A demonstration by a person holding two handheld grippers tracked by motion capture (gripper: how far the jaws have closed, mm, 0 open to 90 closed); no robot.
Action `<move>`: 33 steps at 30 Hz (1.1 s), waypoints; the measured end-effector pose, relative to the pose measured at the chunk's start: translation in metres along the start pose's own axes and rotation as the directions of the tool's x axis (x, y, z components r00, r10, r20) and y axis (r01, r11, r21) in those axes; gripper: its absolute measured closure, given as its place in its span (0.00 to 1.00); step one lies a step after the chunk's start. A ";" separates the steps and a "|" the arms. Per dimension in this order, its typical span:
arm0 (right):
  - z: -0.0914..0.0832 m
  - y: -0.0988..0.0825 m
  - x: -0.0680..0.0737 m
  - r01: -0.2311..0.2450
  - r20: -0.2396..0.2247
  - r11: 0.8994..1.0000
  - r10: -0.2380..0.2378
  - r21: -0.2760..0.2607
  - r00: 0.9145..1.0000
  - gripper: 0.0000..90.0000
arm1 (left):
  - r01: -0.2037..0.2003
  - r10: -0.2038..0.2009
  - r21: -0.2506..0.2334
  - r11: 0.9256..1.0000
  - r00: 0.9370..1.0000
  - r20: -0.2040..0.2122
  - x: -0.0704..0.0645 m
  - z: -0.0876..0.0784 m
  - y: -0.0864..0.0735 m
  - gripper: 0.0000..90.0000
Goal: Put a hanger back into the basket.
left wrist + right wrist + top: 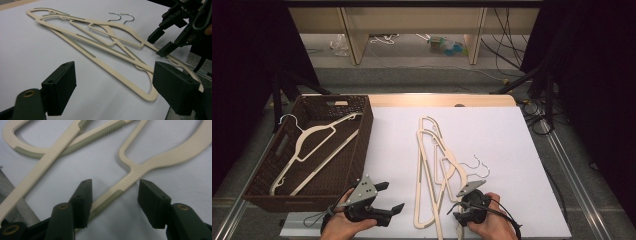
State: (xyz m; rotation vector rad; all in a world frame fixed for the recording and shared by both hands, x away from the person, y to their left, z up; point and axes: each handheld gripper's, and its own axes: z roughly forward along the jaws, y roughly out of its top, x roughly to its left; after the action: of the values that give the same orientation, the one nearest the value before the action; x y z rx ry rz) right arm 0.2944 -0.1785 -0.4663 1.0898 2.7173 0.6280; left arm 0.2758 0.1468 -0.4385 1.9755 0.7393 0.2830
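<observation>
Right gripper (113,202) jaws, half-open, straddle a cream hanger (130,178) arm on the table without pinching it.

Right gripper (472,192) meets the hangers (432,165); left gripper (387,197) waits beside the basket (267,192).

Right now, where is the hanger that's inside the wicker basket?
In the high view, the cream hanger lies slantwise in the brown wicker basket at the table's left, beyond the left gripper.
</observation>
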 end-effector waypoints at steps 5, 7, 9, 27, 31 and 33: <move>-0.002 0.005 -0.008 0.012 -0.023 0.998 -0.010 0.067 1.000 0.56 | 0.023 -0.023 -0.002 1.000 1.000 -0.006 -0.002 0.002 -0.001 0.21; -0.001 0.009 -0.011 0.001 -0.034 0.996 0.003 0.093 0.999 0.56 | 0.004 -0.004 0.010 1.000 1.000 -0.007 -0.001 0.002 -0.002 0.21; 0.000 0.013 -0.012 -0.001 -0.047 0.992 0.007 0.126 0.999 0.56 | -0.009 0.009 0.014 1.000 1.000 -0.006 -0.001 0.003 -0.002 0.21; 0.001 0.019 -0.013 0.101 -0.032 0.978 -0.096 0.181 0.995 0.72 | -0.009 0.009 0.010 1.000 1.000 -0.004 -0.001 0.002 -0.002 0.21; -0.001 0.018 -0.020 0.086 -0.042 0.983 -0.080 0.165 0.996 0.81 | -0.010 0.010 0.011 1.000 1.000 -0.003 -0.001 0.002 -0.002 0.22; -0.002 0.017 -0.023 0.074 -0.050 0.985 -0.067 0.156 0.996 0.85 | -0.009 0.009 0.012 1.000 1.000 -0.003 -0.001 0.002 -0.002 0.22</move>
State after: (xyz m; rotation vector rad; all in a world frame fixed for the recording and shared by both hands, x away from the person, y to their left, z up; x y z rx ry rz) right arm 0.3210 -0.1841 -0.4582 1.0177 2.8713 0.4378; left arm 0.2752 0.1454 -0.4410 1.9907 0.7354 0.2873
